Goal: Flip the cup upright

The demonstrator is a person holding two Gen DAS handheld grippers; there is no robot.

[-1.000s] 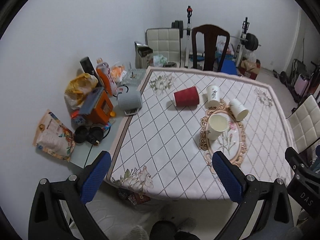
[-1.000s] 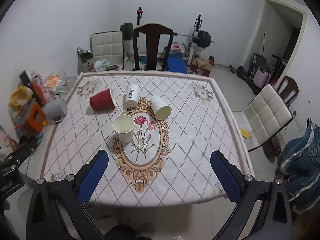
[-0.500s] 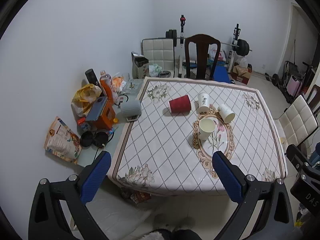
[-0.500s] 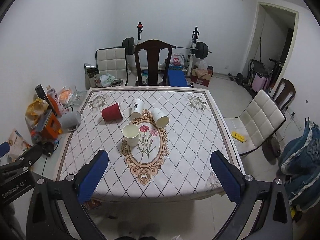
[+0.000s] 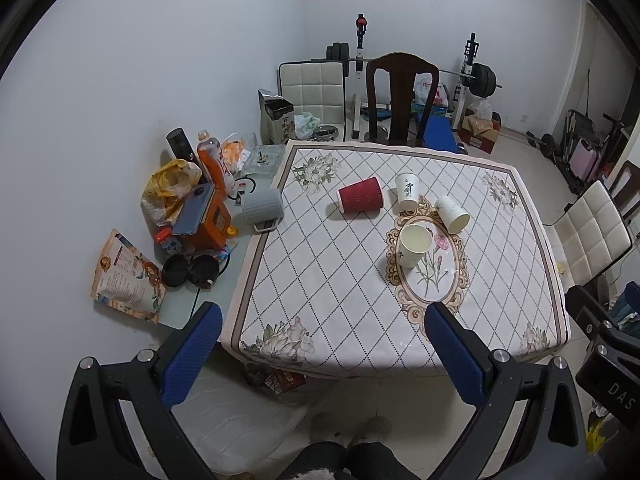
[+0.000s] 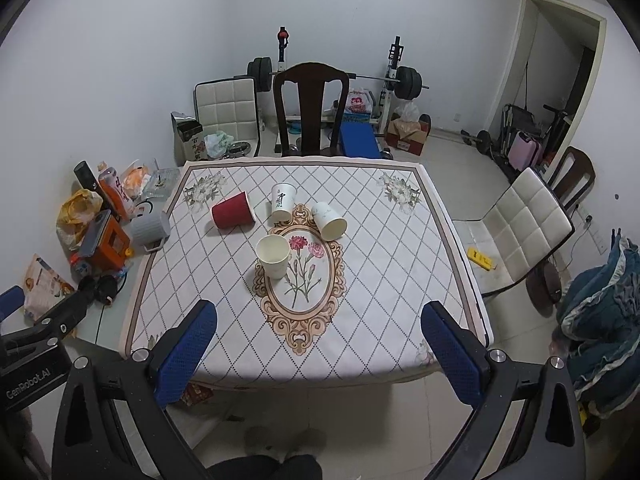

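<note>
1. The left gripper [image 5: 320,344] and the right gripper [image 6: 320,340] are both spread wide, holding nothing, well short of the cups.
2. The red cup [image 5: 360,200] lies on its side on the tabletop [image 5: 320,280], beside three white paper cups [image 5: 414,246].

light: dim, even | shadows: soft | edges: fisheye-warped, perhaps vignetted
</note>
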